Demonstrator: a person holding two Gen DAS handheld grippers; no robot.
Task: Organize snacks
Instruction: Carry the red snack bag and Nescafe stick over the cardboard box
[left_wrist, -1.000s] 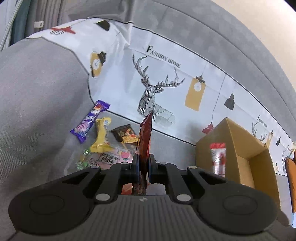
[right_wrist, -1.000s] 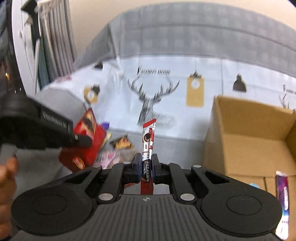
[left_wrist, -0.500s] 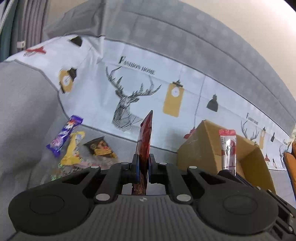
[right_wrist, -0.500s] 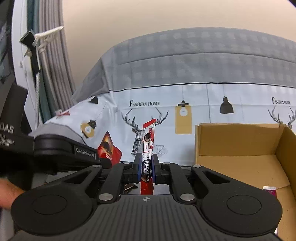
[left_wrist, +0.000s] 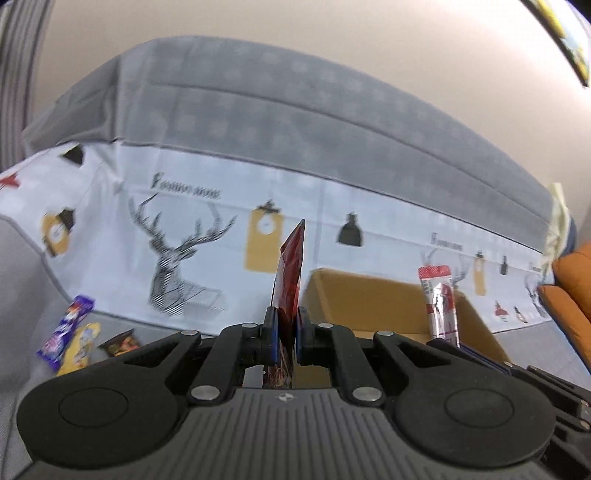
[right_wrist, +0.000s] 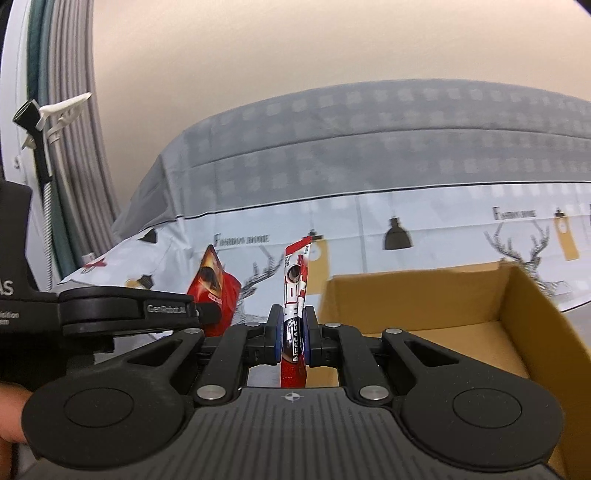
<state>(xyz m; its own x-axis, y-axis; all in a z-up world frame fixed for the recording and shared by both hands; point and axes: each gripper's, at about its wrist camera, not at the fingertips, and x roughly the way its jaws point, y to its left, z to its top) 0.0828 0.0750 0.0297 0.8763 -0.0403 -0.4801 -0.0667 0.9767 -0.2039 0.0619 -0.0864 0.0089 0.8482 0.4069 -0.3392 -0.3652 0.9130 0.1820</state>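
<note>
Two hand-held grippers, each carrying a snack, above a grey sofa draped with a white cover printed with deer heads and hanging lamps (left_wrist: 192, 236). The left gripper (left_wrist: 282, 332) has its fingers pressed together on a red foil packet (left_wrist: 291, 266), which stands upright and edge-on to its camera; in the right wrist view the same red foil packet (right_wrist: 214, 284) shows its broad face, with the left gripper's black body (right_wrist: 110, 306) reaching in from the left edge in front of its lower part. The right gripper (right_wrist: 293, 334) pinches a slim red-and-white stick sachet (right_wrist: 295, 288) near its lower end, the sachet upright and leaning slightly; in the left wrist view this sachet (left_wrist: 439, 299) rises at the right, in front of the open cardboard box (left_wrist: 369, 299). The box (right_wrist: 443, 295) lies just ahead and to the right of the right gripper, its brown floor largely bare where visible; its near wall is hidden behind the gripper body. On the grey seat at lower left lie three loose snacks close together: a purple wrapped bar (left_wrist: 66, 332), a yellow packet (left_wrist: 81, 347) just beside it, and a small dark packet (left_wrist: 122, 341). An orange cushion (left_wrist: 572, 288) occupies the far right edge. Part of a person's hand (right_wrist: 11, 413) shows at the lower left of the right wrist view.
</note>
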